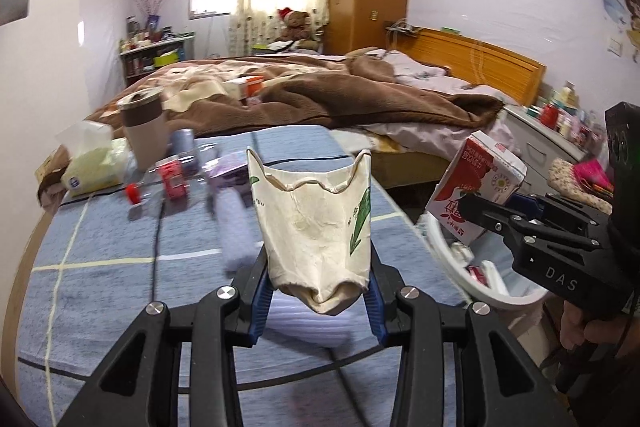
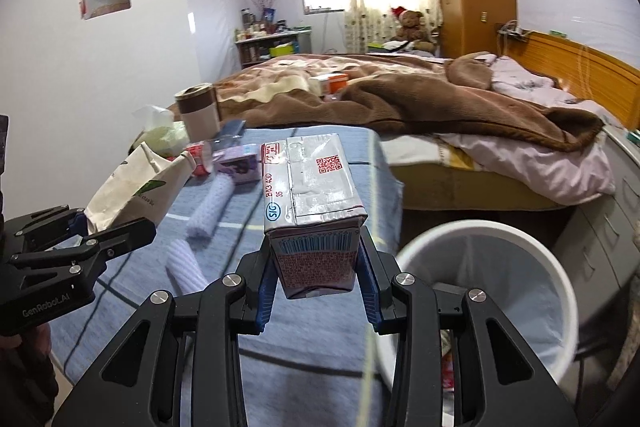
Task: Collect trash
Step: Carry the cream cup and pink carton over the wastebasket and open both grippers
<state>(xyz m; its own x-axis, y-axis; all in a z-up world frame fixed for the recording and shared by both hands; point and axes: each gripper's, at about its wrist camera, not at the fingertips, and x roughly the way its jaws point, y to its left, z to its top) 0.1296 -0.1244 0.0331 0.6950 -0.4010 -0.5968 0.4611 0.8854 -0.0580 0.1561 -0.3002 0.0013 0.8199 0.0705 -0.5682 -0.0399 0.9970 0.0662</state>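
My left gripper (image 1: pixel 318 297) is shut on a crumpled cream paper cup (image 1: pixel 316 223) with green print, held above the blue checked table. The same cup (image 2: pixel 138 187) shows at the left of the right wrist view, in the left gripper (image 2: pixel 86 223). My right gripper (image 2: pixel 318 287) is shut on a red and white drink carton (image 2: pixel 312 195), its silver end facing up, near the table's right edge. That carton (image 1: pixel 476 193) and the right gripper (image 1: pixel 486 205) appear at the right in the left wrist view, above the white trash bin (image 1: pixel 460 263). The bin (image 2: pixel 492 239) stands right of the table, lined with a bag.
On the table's far left lie a tissue pack (image 1: pixel 94 167), a brown and white tumbler (image 1: pixel 144 131), a red crushed can (image 1: pixel 174 179), a purple carton (image 2: pixel 236 167) and a rolled white cloth (image 2: pixel 210 205). A bed (image 2: pixel 420 103) with a brown blanket lies beyond. A grey cabinet (image 2: pixel 612 227) stands right of the bin.
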